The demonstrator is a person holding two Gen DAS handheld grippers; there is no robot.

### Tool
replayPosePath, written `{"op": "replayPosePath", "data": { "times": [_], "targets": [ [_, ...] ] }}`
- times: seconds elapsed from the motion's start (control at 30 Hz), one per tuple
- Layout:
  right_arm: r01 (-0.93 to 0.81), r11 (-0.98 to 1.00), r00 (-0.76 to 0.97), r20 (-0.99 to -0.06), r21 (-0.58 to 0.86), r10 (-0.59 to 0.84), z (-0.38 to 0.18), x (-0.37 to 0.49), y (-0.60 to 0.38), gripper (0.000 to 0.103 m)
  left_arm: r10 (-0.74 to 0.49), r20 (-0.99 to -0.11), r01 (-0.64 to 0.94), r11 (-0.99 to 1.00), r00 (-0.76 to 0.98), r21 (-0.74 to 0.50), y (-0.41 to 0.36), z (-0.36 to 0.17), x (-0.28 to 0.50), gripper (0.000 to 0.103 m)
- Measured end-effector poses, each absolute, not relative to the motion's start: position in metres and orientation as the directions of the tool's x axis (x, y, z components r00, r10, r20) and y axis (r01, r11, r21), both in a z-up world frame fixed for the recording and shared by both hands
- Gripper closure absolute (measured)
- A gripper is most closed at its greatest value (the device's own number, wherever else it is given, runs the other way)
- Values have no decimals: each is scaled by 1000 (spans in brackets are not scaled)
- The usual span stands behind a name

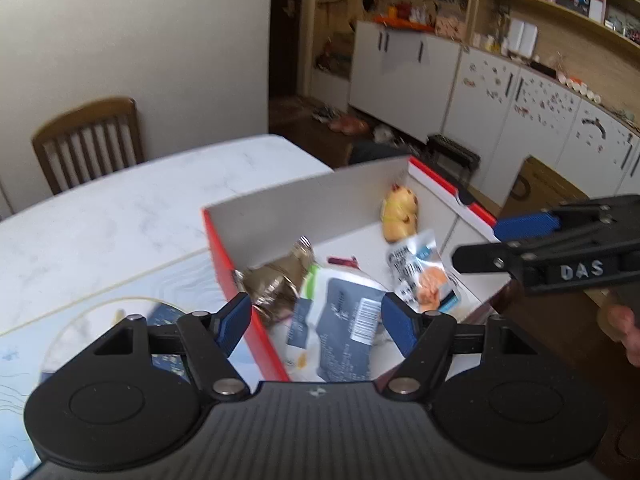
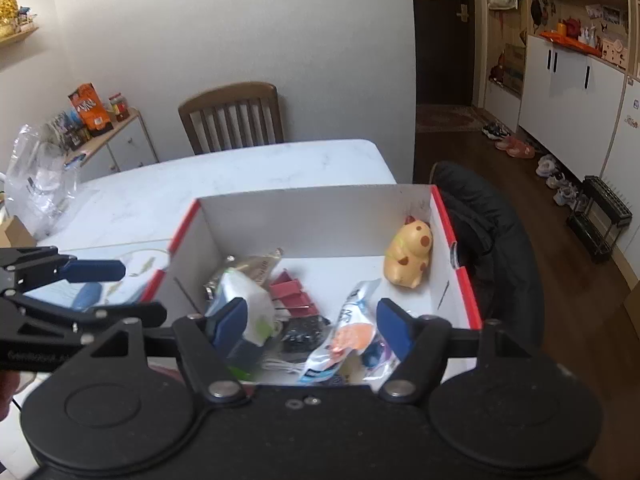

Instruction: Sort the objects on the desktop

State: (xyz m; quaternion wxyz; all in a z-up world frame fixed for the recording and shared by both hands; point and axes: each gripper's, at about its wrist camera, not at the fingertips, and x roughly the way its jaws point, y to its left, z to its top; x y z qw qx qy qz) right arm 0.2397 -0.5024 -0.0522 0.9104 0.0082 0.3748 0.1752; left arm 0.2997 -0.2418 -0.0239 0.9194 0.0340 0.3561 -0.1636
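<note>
A red-edged white box (image 1: pixel 280 204) (image 2: pixel 320 208) stands on the table and holds several items: a yellow toy animal (image 1: pixel 400 216) (image 2: pixel 410 258), a blue-and-white packet (image 1: pixel 340 320), a snack sachet with orange print (image 1: pixel 424 276) (image 2: pixel 344 336), a shiny brown wrapper (image 1: pixel 276 284) and red clips (image 2: pixel 292 294). My left gripper (image 1: pixel 316 326) is open and empty above the box's near-left wall. My right gripper (image 2: pixel 308 326) is open and empty above the box's near edge. Each gripper shows in the other's view, the left one (image 2: pixel 92 270) and the right one (image 1: pixel 524 228).
The white marble table (image 1: pixel 140 208) (image 2: pixel 240 176) extends behind the box. A pale blue mat (image 1: pixel 100 320) with a blue object lies left of the box. A wooden chair (image 2: pixel 232 116) stands at the far side. A dark padded chair (image 2: pixel 488 220) is right of the box.
</note>
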Motion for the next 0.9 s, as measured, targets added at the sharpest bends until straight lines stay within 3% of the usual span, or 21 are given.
{"op": "replayPosePath", "data": {
  "times": [0.17, 0.23, 0.5, 0.63, 0.9],
  "targets": [
    [-296, 944, 685, -655, 149, 318, -44, 220, -498, 29, -298, -640, 332, 941, 708, -71, -232, -12, 286, 32],
    [-282, 947, 694, -649, 152, 311, -42, 214, -497, 28, -309, -636, 340, 937, 707, -77, -230, -8, 282, 24],
    [-241, 962, 716, -645, 130, 267, -39, 181, -486, 19, -338, -662, 371, 923, 668, -97, -220, -9, 268, 17],
    [-214, 969, 726, -643, 124, 242, -38, 166, -479, 11, -344, -672, 377, 921, 656, -103, -211, -12, 260, 2],
    [-174, 978, 749, -631, 111, 205, -35, 139, -469, 3, -332, -686, 373, 923, 647, -95, -195, -12, 248, 1]
  ]
}}
